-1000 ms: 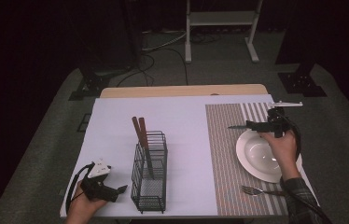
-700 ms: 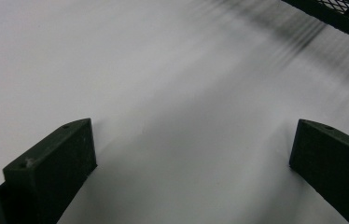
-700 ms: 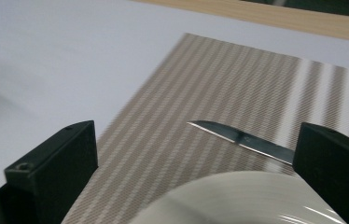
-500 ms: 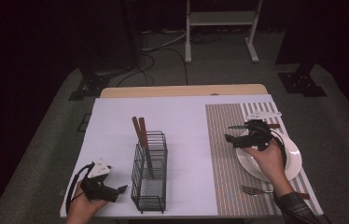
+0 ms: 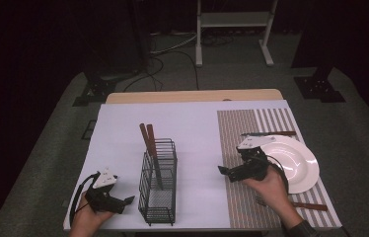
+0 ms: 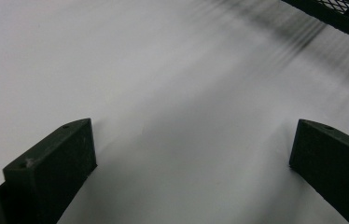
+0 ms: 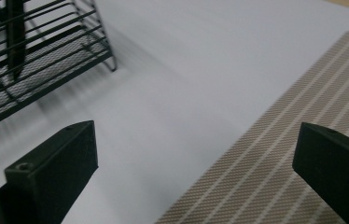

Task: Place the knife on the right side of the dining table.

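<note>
Desk (image 5: pixel 192 126): white-covered, wooden edge visible at the far side in the high view.

Placemat (image 5: pixel 251 148): striped tan and white, on the right part of the desk. Weave and stripe detail legible in the right gripper view (image 7: pixel 275 154); in the high view, stripes only.

Plate (image 5: pixel 298 165): white, round, on the placemat at its right side. Seen from the high view.

Knife (image 5: pixel 269 133): brown-handled, lying flat on the placemat just beyond the plate's far rim.

Fork (image 5: pixel 301 204): brown-handled, flat on the placemat near the desk's front edge, partly hidden by the right hand.

Wire basket (image 5: pixel 159 180): black, upright, left of centre on the white surface. Mesh floor discernible in the right gripper view (image 7: pixel 32 84); a corner alone in the left gripper view (image 6: pixel 345 16).

Two brown-handled utensils (image 5: pixel 149 140): standing tilted in the basket, handles above its rim. Dark lower end of one visible through the wires in the right gripper view.

Right gripper (image 5: pixel 228 172): held over the placemat's left edge, just left of the plate, pointing toward the basket. Jaws spread wide, nothing between them, confirmed in its own view (image 7: pixel 196 172).

Left gripper (image 5: pixel 126 201): at the desk's front-left corner, near the basket, low over bare white surface. Jaws spread, empty, per its own view (image 6: pixel 191 172).
</note>
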### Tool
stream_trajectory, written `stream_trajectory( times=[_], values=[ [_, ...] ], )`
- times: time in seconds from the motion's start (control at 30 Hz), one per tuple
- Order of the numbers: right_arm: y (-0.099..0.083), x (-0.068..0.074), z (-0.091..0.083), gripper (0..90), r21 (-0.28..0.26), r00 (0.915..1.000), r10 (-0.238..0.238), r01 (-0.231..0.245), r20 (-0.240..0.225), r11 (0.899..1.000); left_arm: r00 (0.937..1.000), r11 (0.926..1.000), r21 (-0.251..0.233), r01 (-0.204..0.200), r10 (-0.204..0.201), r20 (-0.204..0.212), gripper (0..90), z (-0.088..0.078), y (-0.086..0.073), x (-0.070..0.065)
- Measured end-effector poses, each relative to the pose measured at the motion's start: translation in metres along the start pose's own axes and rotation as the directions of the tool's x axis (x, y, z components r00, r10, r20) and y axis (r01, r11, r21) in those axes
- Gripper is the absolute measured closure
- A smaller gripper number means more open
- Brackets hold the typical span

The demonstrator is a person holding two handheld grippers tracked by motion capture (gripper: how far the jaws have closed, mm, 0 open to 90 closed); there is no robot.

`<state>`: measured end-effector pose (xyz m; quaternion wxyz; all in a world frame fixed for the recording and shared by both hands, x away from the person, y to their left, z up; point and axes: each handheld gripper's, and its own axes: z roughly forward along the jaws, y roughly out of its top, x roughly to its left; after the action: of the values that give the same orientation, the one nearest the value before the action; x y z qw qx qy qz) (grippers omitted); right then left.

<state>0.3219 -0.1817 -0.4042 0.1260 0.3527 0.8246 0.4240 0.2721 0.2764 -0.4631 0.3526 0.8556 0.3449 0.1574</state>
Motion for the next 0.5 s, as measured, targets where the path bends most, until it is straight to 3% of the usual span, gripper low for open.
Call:
stream_trajectory(
  times=[0.33,0.5],
  values=[
    [-0.008,0.039,0.025,0.0,0.071,0.9920,-0.080,0.087,-0.097,0.994,1.0000,1.0000,0.000,-0.002,0.002,-0.001,0.0,0.000,0.000,0.000],
    [-0.011,0.048,0.034,0.0,0.085,0.9874,-0.102,0.113,-0.120,0.990,1.0000,1.0000,0.000,-0.003,0.003,-0.001,0.0,0.000,0.000,0.000]
  ],
)
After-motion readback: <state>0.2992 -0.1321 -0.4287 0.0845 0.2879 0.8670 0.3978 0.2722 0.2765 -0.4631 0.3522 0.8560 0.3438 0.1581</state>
